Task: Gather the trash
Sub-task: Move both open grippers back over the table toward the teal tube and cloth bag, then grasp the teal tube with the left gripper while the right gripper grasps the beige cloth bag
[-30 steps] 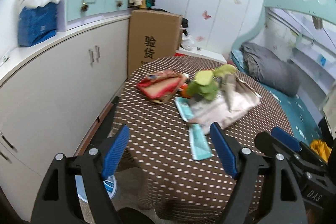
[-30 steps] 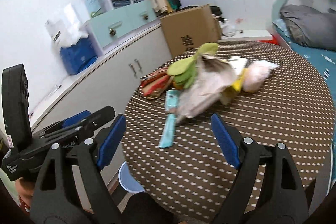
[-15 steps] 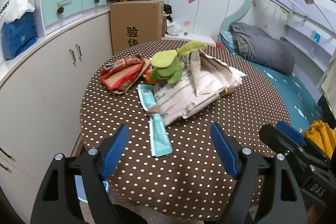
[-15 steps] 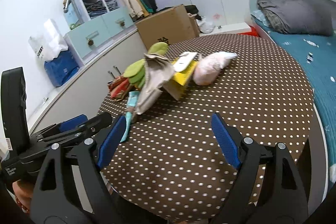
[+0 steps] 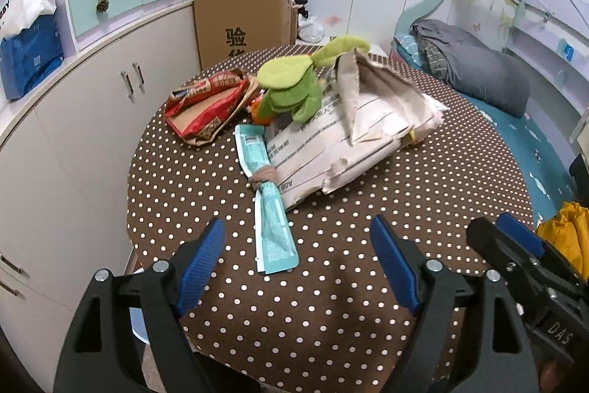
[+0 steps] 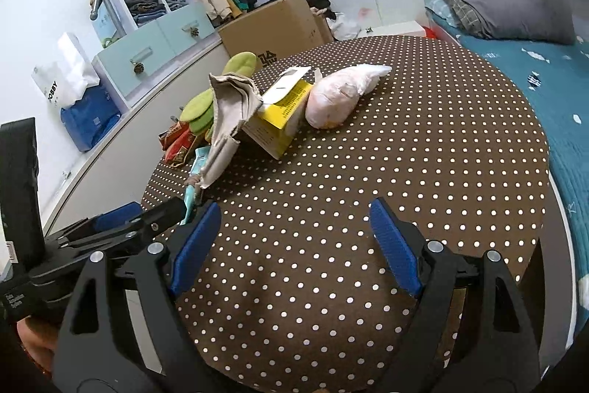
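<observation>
We held both tongs, left [image 5: 296, 255] and right [image 6: 294, 238], spread wide and empty over the near edge of the dotted surface [image 5: 368, 282]. The trash lay farther in: a teal wrapper [image 5: 270, 209] with its long axis running from us toward the torn paper mailer [image 5: 353, 131], an opened red packet [image 5: 206, 105] gaping upward, a yellow box [image 6: 281, 116] with its flap open, contents unseen, and a pinkish bag [image 6: 342, 94].

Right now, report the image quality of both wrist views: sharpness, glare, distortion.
Left wrist view: sharp, evenly lit, no glare; fisheye bends the cupboard fronts and darkens the corners; the teal wrapper is crisp. Right wrist view: equally sharp; the yellow box is readable, the polka-dot table bulges, and soft shadows sit under the trash.
</observation>
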The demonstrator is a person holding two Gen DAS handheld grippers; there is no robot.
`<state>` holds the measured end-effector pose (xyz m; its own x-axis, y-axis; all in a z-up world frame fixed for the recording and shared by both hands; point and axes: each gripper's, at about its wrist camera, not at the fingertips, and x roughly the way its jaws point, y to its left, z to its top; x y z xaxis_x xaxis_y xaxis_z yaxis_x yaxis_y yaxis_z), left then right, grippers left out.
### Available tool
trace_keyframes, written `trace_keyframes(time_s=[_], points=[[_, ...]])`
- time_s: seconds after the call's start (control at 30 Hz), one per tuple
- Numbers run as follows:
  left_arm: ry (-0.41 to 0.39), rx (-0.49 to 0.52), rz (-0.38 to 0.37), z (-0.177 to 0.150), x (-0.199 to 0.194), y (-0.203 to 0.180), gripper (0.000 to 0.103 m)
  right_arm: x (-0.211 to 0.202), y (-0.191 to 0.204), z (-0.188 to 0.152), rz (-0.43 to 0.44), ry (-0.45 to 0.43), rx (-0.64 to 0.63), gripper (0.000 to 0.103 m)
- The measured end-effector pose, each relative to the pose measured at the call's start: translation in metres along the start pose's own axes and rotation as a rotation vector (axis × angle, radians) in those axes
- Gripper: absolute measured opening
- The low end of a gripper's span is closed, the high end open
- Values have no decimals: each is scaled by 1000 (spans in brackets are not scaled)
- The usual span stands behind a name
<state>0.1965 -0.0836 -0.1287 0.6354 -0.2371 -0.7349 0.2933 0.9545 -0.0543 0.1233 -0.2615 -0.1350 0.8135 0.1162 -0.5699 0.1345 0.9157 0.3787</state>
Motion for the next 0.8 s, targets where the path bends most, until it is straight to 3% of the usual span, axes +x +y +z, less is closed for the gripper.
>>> trace_keyframes(time_s=[0.8], points=[[53,-78,13,-4,26,24,80,18,-2,6,-13,14,20,82]])
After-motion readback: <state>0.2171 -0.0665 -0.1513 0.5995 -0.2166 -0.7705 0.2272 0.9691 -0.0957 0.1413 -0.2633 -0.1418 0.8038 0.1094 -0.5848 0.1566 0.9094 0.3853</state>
